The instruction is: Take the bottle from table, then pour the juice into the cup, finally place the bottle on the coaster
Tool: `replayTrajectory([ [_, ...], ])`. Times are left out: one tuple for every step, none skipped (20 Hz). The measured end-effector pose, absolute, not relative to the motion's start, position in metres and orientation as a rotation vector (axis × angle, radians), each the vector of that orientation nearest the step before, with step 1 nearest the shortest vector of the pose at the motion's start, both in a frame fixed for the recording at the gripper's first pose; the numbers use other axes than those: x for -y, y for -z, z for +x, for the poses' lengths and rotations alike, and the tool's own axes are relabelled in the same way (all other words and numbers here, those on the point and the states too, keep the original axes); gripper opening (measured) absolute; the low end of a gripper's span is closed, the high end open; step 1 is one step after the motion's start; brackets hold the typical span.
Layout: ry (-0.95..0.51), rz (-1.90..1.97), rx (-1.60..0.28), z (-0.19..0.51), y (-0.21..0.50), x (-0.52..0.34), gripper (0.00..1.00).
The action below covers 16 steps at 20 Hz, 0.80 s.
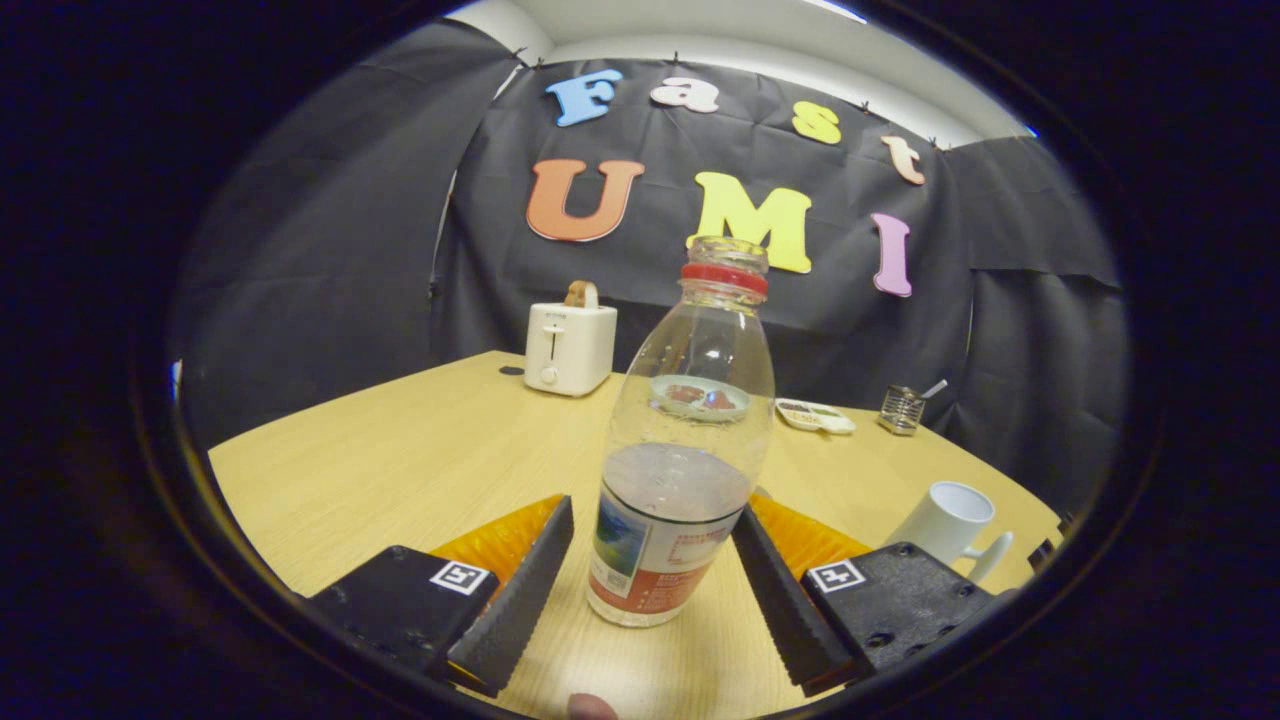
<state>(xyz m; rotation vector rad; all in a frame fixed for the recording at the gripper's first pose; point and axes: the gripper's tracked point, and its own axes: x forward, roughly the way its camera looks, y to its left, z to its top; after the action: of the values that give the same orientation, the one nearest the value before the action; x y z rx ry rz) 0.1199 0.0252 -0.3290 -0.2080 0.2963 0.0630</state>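
Spread wide and gripping nothing, hand-held gripper (652, 570) straddling the upright clear plastic bottle with red neck ring (683, 460) on the light wooden table (400, 450), long axis vertical, gaps both sides, white ceramic cup (950, 520) just off right

The single gripper view rides on the gripper (650, 580) and looks forward along its two fingers (515, 600), which enter at the lower centre of the frame. It sits low and close above the table (400, 450), facing the booth's black cloth wall (330, 250) across the upper half. The bottle (680, 460) stands very near the lens at centre frame. Fisheye optics curve the table edges.
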Motion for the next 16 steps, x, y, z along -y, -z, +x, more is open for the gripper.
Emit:
replayTrajectory([
  [-0.077, -0.206, -0.289, 0.12, 0.326, -0.028, 0.97],
  [-0.084, -0.207, -0.289, 0.122, 0.325, -0.031, 0.94],
  [-0.09, -0.208, -0.297, 0.121, 0.326, -0.029, 0.9],
  [-0.098, -0.208, -0.308, 0.121, 0.325, -0.03, 0.87],
  [-0.103, -0.208, -0.314, 0.12, 0.324, -0.03, 0.84],
  [-0.098, -0.207, -0.305, 0.119, 0.316, -0.03, 0.83],
  [-0.097, -0.207, -0.293, 0.117, 0.309, -0.03, 0.82],
  [-0.105, -0.201, -0.276, 0.114, 0.3, -0.032, 0.8],
  [-0.116, -0.192, -0.261, 0.11, 0.293, -0.035, 0.8],
  [-0.131, -0.176, -0.253, 0.108, 0.285, -0.037, 0.79],
  [-0.148, -0.151, -0.259, 0.106, 0.28, -0.039, 0.79],
  [-0.155, -0.118, -0.274, 0.106, 0.277, -0.039, 0.78],
  [-0.166, -0.081, -0.282, 0.106, 0.271, -0.039, 0.78],
  [-0.171, -0.044, -0.297, 0.105, 0.267, -0.039, 0.78],
  [-0.167, -0.025, -0.325, 0.102, 0.268, -0.036, 0.77],
  [-0.16, -0.011, -0.343, 0.1, 0.266, -0.033, 0.77],
])
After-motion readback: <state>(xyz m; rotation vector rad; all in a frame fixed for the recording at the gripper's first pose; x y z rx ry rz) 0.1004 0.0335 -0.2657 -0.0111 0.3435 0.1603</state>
